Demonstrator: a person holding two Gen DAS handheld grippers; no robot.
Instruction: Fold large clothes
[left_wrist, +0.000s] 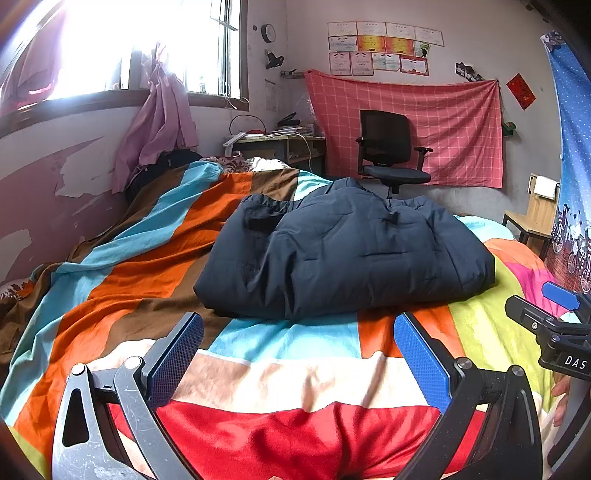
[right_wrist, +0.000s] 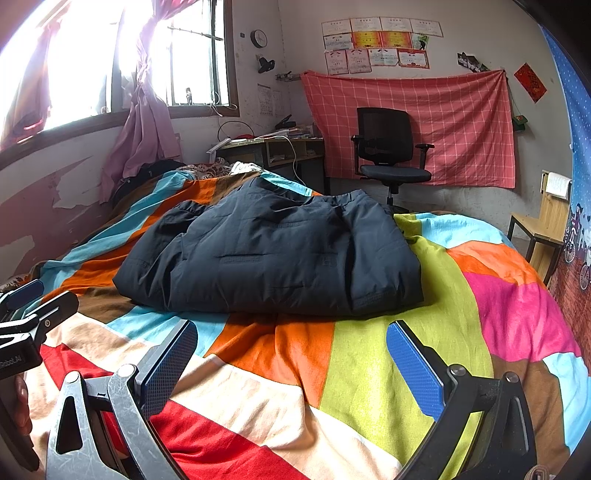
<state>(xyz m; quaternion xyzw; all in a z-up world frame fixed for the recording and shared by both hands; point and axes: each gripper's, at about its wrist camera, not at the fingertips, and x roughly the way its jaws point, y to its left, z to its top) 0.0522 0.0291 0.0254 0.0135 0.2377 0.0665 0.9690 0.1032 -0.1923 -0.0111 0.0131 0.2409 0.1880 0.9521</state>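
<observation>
Striped bedspread (left_wrist: 288, 343) under seemingly folded navy jacket (left_wrist: 343, 251); left gripper (left_wrist: 299, 354), right gripper (right_wrist: 291, 362) wide open, empty.

Certificates (left_wrist: 384, 46) text unreadable; window (right_wrist: 74, 55) overexposed; right claw (left_wrist: 554, 306) partly cropped.

Matt quilted cloth jacket (left_wrist: 343, 251), soft cloth bedspread (left_wrist: 280, 373) (faintly napped), textured fingers (left_wrist: 421, 362)

**Two low wrist views across the bed**

Both cameras sit low over the near end of the striped bedspread (left_wrist: 280, 343), facing the far wall with the office chair (right_wrist: 388, 151). The left view looks from further left, the right from further right. Both share the folded dark jacket (left_wrist: 343, 251), near centre, and each catches the other gripper at its edge.
</observation>
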